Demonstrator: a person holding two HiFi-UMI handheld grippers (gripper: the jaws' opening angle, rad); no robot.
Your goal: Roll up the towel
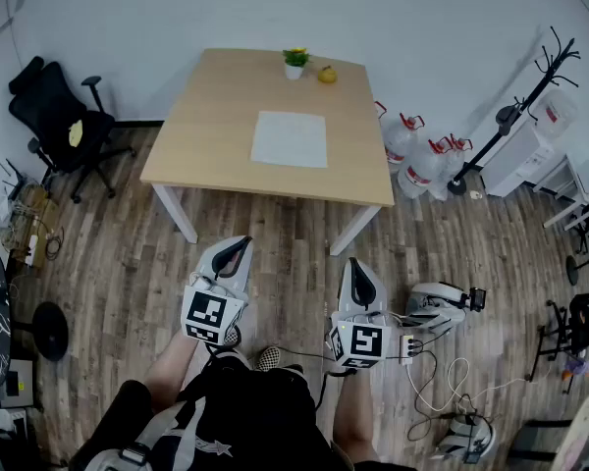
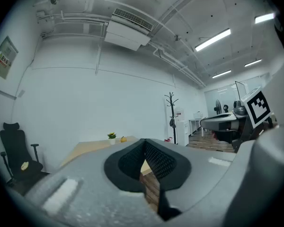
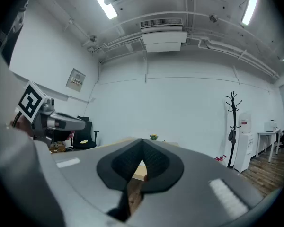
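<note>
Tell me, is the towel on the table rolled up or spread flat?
Spread flat: the towel lies as one pale rectangle on the table, with no rolled edge showing.

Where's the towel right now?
In the head view the towel lies flat near the middle of the wooden table, in front of the potted plant and yellow object at its far edge.

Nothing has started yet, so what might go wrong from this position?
The left gripper and right gripper are shut and short of the table; they must open before taking the towel. The towel lies flat, so its thin edge may slip the jaws. Loose cables on the floor could snag a step forward.
</note>
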